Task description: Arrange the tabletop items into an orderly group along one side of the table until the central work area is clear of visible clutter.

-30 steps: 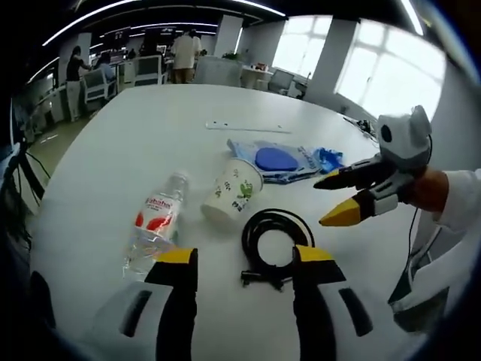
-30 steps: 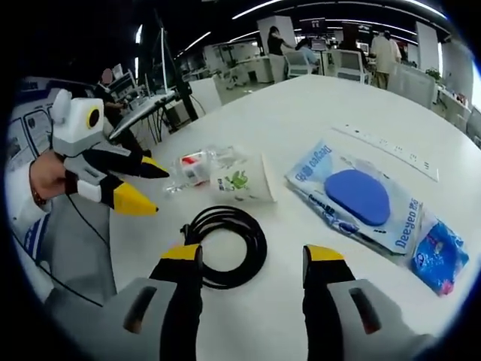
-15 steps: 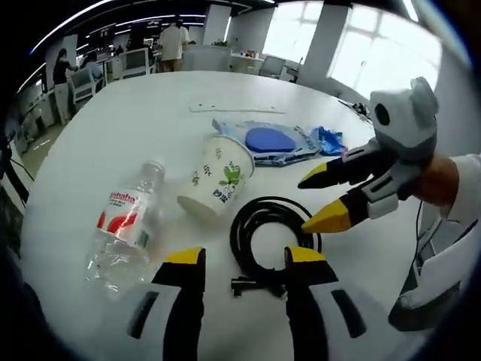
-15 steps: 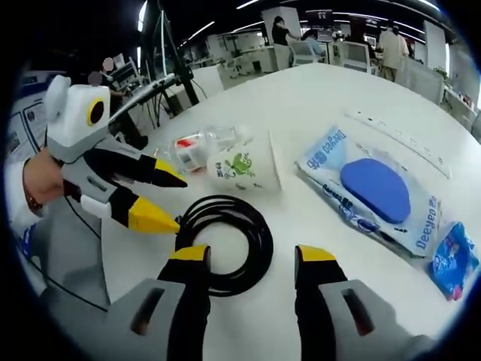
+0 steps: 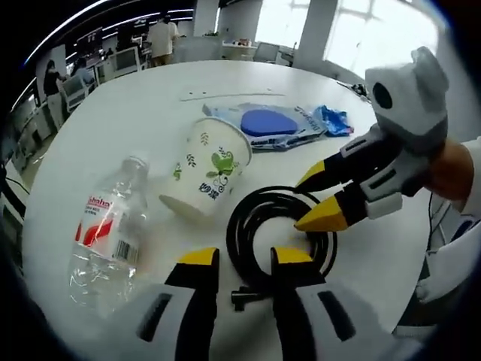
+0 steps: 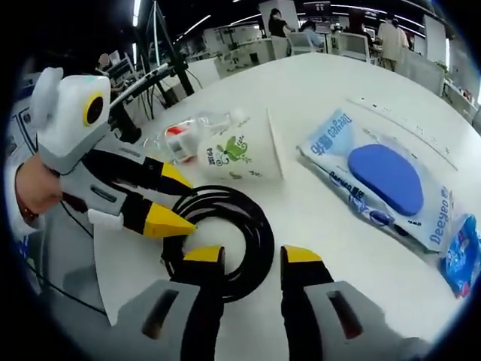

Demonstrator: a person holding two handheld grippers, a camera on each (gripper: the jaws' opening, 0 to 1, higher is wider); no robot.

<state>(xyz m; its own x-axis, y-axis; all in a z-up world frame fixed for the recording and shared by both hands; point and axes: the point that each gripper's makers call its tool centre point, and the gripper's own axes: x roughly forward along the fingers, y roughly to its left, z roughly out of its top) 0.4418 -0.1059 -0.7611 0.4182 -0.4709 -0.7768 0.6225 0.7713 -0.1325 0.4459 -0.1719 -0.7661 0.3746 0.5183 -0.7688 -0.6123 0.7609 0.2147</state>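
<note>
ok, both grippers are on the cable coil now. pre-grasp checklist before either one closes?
1. Coiled black cable lying flat on the white table: ok.
2. Left gripper jaws straddling the coil's near edge: ok.
3. Right gripper jaws over the opposite side of the coil: ok.
4. Both grippers on one coil, tips close together, collision risk: not ok.
5. Tipped white paper cup with green print apart from the coil: ok, but close.
6. Cable's plug end free of the jaws: cannot tell.
</note>
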